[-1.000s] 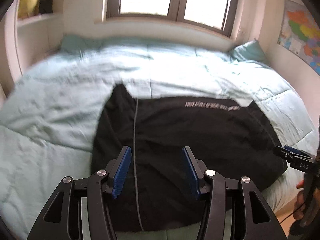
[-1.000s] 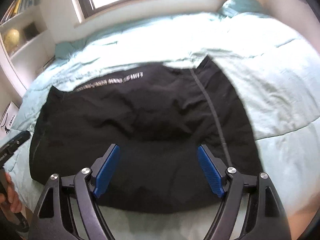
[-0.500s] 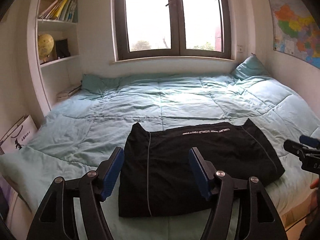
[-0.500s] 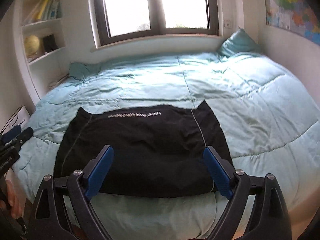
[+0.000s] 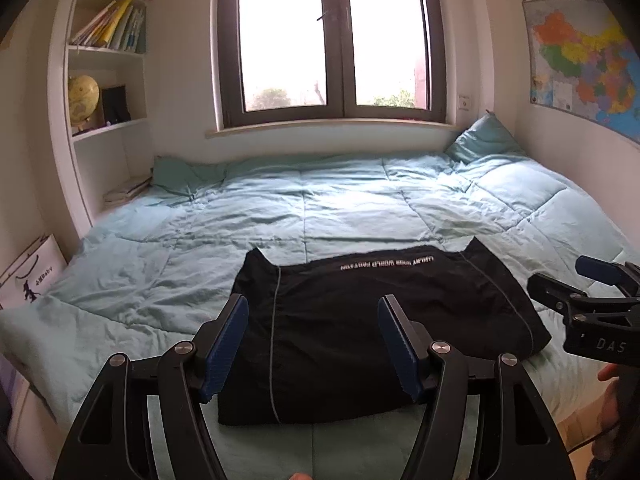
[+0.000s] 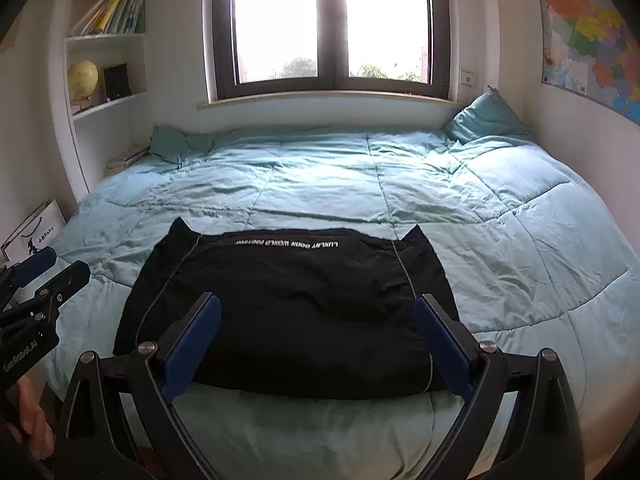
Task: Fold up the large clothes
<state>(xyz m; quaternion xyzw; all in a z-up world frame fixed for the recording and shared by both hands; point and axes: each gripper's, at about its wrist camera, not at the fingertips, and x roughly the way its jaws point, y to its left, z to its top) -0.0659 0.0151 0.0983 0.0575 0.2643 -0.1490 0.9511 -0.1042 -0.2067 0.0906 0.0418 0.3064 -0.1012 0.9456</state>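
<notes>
One black garment [image 5: 360, 320] lies folded on one bed [image 5: 320, 208], with two pillows [image 5: 486, 140] at its head. One globe [image 5: 82, 98] stands on the shelf, one map [image 5: 580, 60] hangs on the wall, and one paper bag [image 5: 30, 276] leans beside the bed. Two grippers: left gripper [image 5: 314, 344], right gripper [image 6: 316, 344]

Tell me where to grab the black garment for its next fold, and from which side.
Probably grip the black garment at its two far pointed corners, one per claw, coming from the near bed edge. It lies flat, and those corners jut out onto the quilt, free to pinch and draw toward you.
</notes>
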